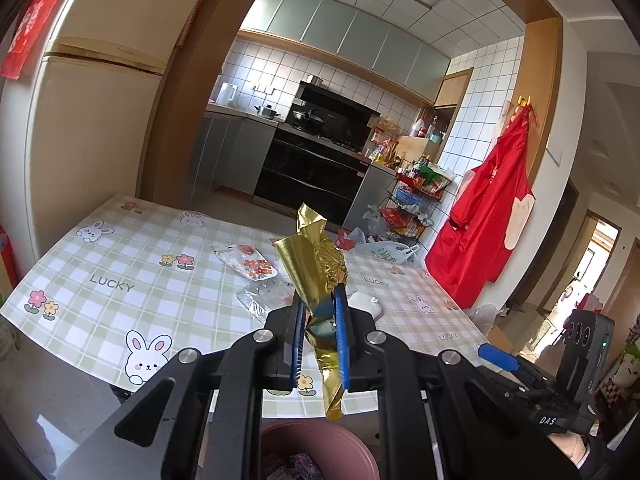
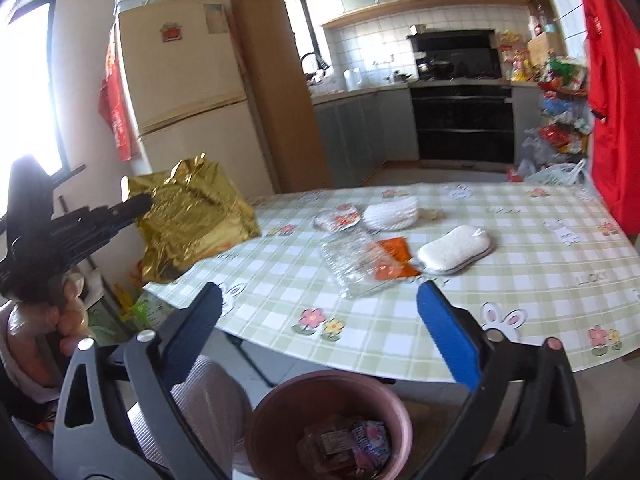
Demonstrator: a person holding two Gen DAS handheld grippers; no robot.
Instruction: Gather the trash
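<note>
Gold foil wrapper (image 1: pixel 316 268) clamped between the blue pads (image 1: pixel 341 344) of the left gripper (image 1: pixel 318 320), crumpled, upper part fanning above the fingertips, lower tail hanging down past them. Held in the air off the near left edge of the table (image 2: pixel 520 248), above and somewhat left of the pink bin (image 2: pixel 280 408) on the floor, as seen from the right wrist view. Bin already containing some printed wrappers (image 2: pixel 352 448). Right gripper (image 2: pixel 320 304) spread wide, nothing between its fingers, poised over the bin with the table edge ahead. Left on the green checked tablecloth: clear plastic wrap (image 2: pixel 352 264) lying partly over an orange packet (image 2: pixel 394 258), a white sponge-like pad (image 2: pixel 456 254) just beside the packet, a white foam net (image 2: pixel 390 210) further back, and a small printed clear packet (image 2: pixel 338 216) touching it on the left. Cream refrigerator (image 2: pixel 180 88) behind the table on the left, black stove and oven unit (image 2: pixel 460 92) in the kitchen beyond, red apron (image 1: pixel 488 216) hanging on the wall at right, wire rack of groceries (image 1: pixel 416 200) next to it.
</note>
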